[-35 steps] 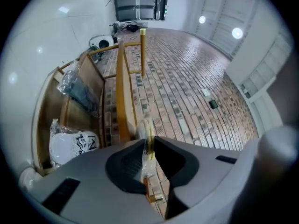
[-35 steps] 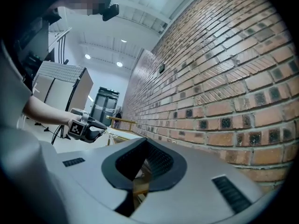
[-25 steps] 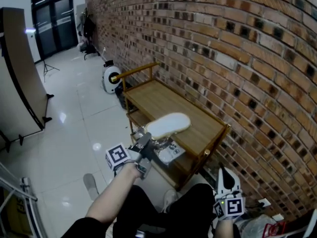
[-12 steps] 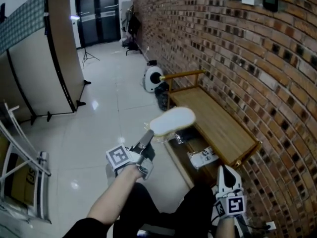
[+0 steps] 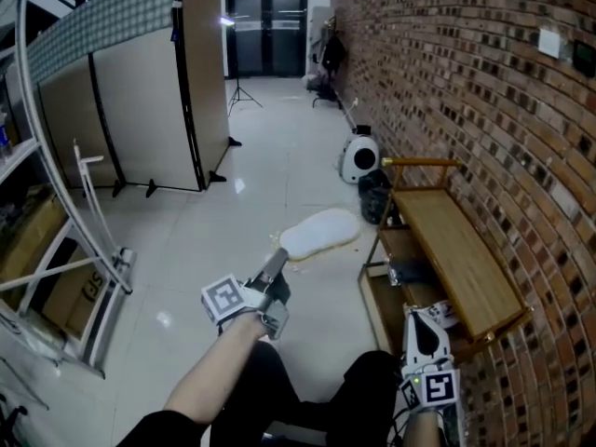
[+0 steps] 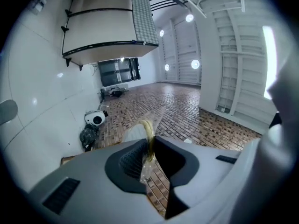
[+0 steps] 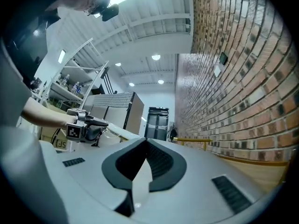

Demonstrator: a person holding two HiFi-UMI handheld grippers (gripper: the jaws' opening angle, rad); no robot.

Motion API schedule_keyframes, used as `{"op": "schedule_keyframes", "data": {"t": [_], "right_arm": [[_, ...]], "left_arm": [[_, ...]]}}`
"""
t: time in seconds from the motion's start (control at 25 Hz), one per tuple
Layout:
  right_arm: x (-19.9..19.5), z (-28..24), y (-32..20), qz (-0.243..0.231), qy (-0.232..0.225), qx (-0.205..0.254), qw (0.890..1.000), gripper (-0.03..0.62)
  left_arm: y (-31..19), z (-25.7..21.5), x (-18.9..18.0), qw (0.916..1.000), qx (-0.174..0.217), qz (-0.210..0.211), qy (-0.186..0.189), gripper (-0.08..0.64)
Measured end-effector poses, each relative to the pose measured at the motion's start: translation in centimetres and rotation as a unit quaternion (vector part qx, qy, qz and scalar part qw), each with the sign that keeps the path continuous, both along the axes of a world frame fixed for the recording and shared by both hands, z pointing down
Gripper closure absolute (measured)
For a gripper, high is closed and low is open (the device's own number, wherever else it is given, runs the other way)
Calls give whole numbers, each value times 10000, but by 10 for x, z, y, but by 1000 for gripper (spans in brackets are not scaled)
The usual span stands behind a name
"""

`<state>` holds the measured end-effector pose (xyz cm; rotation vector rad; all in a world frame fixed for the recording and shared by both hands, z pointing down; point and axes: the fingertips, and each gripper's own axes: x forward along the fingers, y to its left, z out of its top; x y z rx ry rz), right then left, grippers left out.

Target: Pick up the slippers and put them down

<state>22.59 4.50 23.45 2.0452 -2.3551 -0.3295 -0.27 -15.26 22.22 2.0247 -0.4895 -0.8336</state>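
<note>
A white slipper [image 5: 319, 233] in clear wrap hangs in the air over the tiled floor, left of the wooden bench [image 5: 456, 259]. My left gripper [image 5: 277, 268] is shut on its near edge; in the left gripper view the yellowish sole rim [image 6: 148, 141] is pinched between the dark pads. The right gripper view shows that gripper [image 7: 96, 123] from the side, the slipper [image 7: 112, 133] sticking out beyond it. My right gripper [image 5: 424, 329] is low at the right, near the bench's end, shut and holding nothing. A white wrapped item [image 5: 447, 313] on the bench's lower shelf may be the second slipper.
A brick wall [image 5: 484, 82] runs along the right behind the bench. A round white appliance [image 5: 358, 159] and a black bag [image 5: 375, 196] stand on the floor beyond it. A folding partition [image 5: 149, 101] and a metal rack [image 5: 84, 277] are at the left.
The slipper was carried off the bench top and out over the floor as the view swung left. The left gripper stayed shut on it. The right gripper stayed low at the right.
</note>
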Motion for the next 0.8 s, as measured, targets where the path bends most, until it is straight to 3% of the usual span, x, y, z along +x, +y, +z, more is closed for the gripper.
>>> {"op": "schedule_keyframes", "data": {"t": [0.24,0.48,0.8], "right_arm": [[-20,24,-31,-224,-92,-313,9992,583],[-39,24,-69,-579,-144,-337,9976,582],[-87,44,-113,-1262,-410,-580,9895,583]], "left_arm": [[-11,24,-43,9989,-121,-453,31,509],[-24,28,-83,9960,-110,-876,168,509],[-12,43,-179,9806,-245,-1941,142,509]]}}
